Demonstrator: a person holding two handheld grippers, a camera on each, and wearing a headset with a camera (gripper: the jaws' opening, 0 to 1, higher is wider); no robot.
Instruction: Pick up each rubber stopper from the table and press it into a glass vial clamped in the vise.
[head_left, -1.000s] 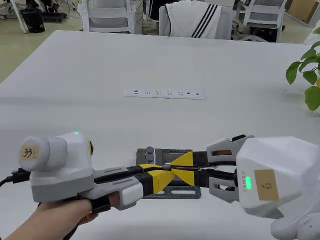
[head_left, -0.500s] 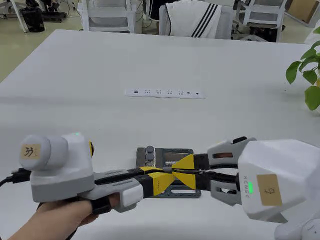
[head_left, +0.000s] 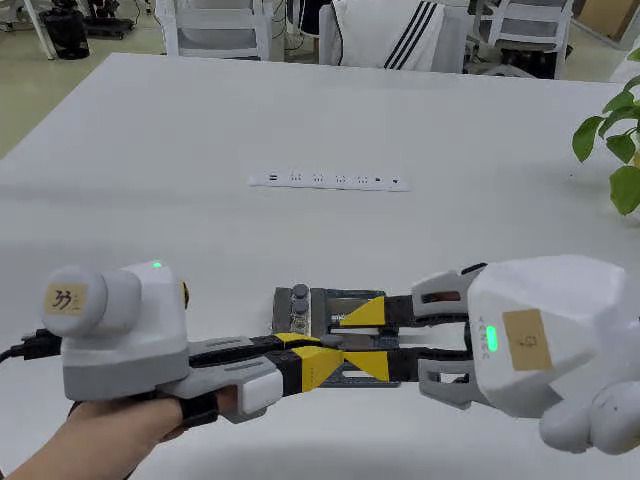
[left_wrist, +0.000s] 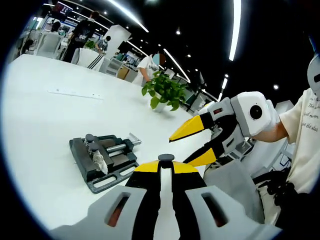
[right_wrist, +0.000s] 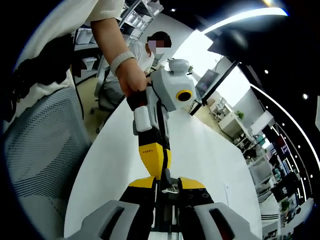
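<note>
at 5 o'clock of the vise (head_left: 330, 302), left gripper (left_wrist: 165, 167) pinches a stopper (left_wrist: 165, 158); right gripper (head_left: 343, 338), jaws spread, brackets it: handover probably next.

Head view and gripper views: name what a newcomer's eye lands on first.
Two yellow-tipped tools meet nose to nose low in the head view: the left tool pinches a dark stopper, the right tool gapes open. Just behind them the vise holds two stoppered vials.

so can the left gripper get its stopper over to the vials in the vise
Probably yes. The vials stand at the vise's left end in the head view, just beyond the left gripper and its stopper, with nothing over them. The right gripper's open jaws lie to the right, beside that path.
</note>
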